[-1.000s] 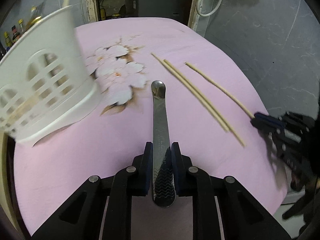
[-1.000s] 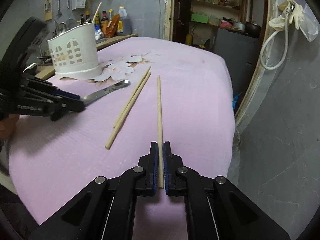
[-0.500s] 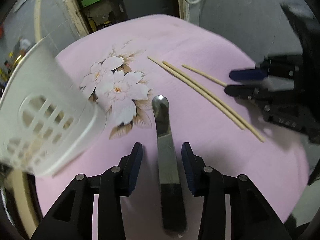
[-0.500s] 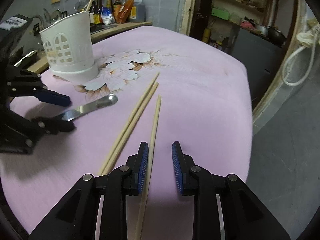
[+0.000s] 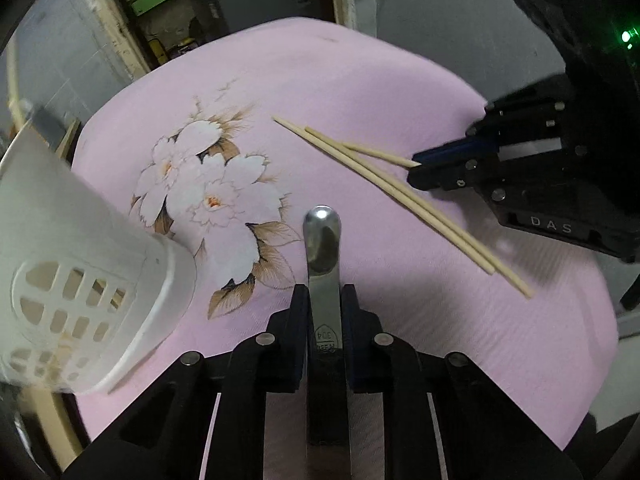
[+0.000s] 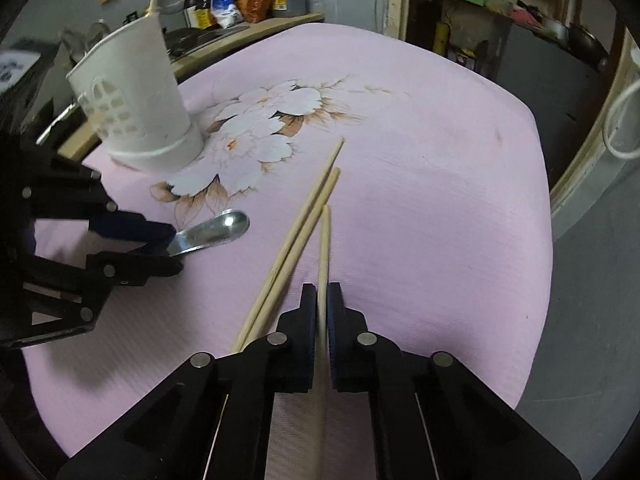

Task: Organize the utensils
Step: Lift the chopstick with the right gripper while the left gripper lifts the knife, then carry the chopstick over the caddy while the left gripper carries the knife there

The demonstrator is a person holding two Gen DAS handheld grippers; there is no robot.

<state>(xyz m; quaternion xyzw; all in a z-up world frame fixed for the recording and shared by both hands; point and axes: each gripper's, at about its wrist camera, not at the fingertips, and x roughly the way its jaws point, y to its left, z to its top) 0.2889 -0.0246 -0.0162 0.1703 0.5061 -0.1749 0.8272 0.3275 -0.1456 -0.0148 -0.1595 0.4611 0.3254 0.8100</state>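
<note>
My left gripper [image 5: 324, 300] is shut on the handle of a steel utensil [image 5: 322, 240] that lies on the pink floral cloth [image 5: 360, 80]. In the right wrist view the same utensil [image 6: 216, 232] pokes out of the left gripper [image 6: 172, 248]. My right gripper [image 6: 323, 300] is shut on a single wooden chopstick [image 6: 325, 240]. It also shows in the left wrist view [image 5: 416, 168], closed on that chopstick [image 5: 380, 154]. Two more chopsticks [image 6: 304, 220] lie side by side just left of it. A white slotted utensil holder [image 6: 136, 108] stands at the far left.
Bottles and kitchen clutter [image 6: 236, 0] line a wooden shelf behind the holder. A dark cabinet [image 6: 540, 60] and a doorway stand beyond the table's far edge. The cloth's right edge drops to a grey floor [image 6: 592, 280].
Both grippers opened half a second ago and slid forward along their items. Now both have closed again, the left further up the utensil's handle, the right further up the chopstick.
</note>
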